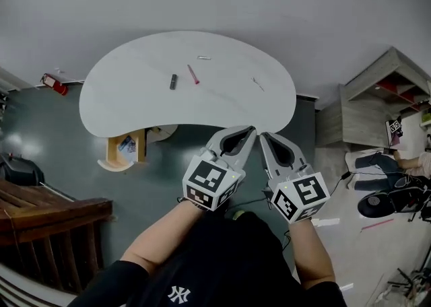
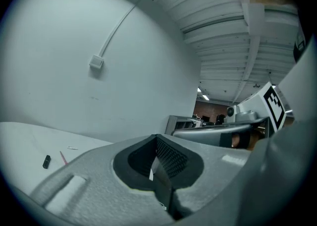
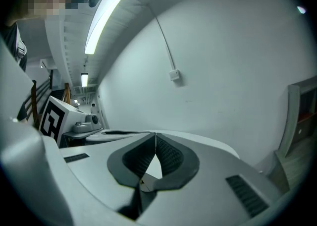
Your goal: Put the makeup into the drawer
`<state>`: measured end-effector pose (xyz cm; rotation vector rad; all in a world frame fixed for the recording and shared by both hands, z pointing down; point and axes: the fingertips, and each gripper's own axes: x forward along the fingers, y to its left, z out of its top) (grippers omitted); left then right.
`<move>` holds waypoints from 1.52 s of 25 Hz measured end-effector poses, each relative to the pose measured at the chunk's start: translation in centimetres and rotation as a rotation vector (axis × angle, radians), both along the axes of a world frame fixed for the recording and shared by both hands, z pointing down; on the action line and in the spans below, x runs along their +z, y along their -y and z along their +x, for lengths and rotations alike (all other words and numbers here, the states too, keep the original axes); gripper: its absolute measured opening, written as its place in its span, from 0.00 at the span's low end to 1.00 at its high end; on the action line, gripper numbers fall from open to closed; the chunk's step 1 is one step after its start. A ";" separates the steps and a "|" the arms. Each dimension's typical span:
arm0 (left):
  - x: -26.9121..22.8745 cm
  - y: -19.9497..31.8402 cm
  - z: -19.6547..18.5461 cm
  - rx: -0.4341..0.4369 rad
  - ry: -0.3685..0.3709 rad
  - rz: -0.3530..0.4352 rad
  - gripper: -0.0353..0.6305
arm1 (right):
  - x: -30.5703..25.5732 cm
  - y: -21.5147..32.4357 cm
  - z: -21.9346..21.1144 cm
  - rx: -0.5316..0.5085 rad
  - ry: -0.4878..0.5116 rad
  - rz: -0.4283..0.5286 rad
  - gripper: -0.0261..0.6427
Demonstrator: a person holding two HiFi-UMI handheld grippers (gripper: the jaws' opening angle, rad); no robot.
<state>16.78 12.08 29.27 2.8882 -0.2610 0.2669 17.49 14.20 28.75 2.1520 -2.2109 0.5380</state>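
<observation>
On the far white table (image 1: pixel 128 90): dark makeup stick (image 1: pixel 173 82), red pencil (image 1: pixel 193 74), well apart from both tongs | left gripper (image 1: pixel 250 130), right gripper (image 1: pixel 263 136) near, side by side, jaws pressed together, nothing between | only left gripper view shows stick, pencil | shirt logo (image 1: pixel 178 293): NY | wooden drawer unit (image 1: pixel 125 150) under table's near-left edge

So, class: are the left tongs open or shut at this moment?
Shut. In the left gripper view the left tongs meet at the tips, with nothing between them.
</observation>
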 end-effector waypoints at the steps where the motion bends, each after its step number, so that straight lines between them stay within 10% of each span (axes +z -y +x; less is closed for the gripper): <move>1: 0.3 0.7 0.3 0.006 0.003 0.000 0.07 | 0.4 0.7 0.3 0.005 -0.001 -0.008 0.06; 38: 20.3 18.0 17.6 -0.231 0.192 -0.118 0.07 | 23.1 19.3 19.9 -0.320 -0.127 -0.422 0.07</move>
